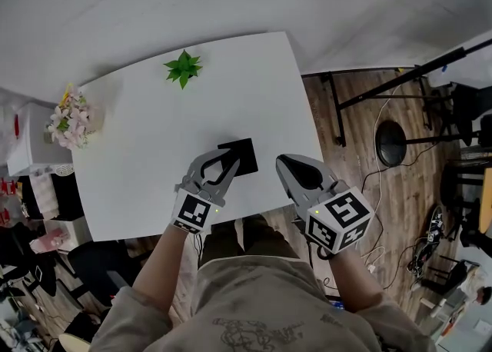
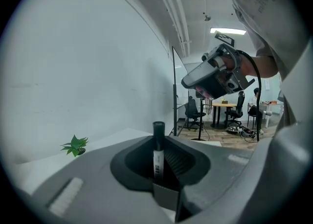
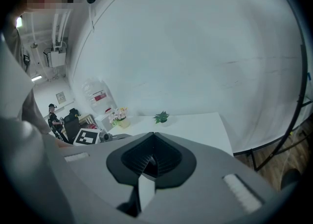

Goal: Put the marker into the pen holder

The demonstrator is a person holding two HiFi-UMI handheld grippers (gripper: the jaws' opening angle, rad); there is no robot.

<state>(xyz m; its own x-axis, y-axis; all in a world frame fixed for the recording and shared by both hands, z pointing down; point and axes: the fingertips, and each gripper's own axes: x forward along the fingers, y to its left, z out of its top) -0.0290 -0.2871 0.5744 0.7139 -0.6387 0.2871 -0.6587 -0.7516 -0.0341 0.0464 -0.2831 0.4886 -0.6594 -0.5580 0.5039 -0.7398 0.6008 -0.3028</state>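
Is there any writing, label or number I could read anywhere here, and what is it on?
Marker: dark print on the barrel, too blurred to read.
Jug: red and white label, too small to read.
Left cube and right cube: black-and-white square patterns, no words.
Nothing here is legible.

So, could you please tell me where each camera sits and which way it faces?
Head view: on the person's head, looking steeply down at the white rectangular table and black square pen holder; both forearms, the left gripper and right gripper show.
Left gripper view: on the left gripper, looking along its jaws, shut on the black-capped white marker, toward a white wall.
Right gripper view: on the right gripper, looking over the table; jaws together, empty.
All three share the small green plant.
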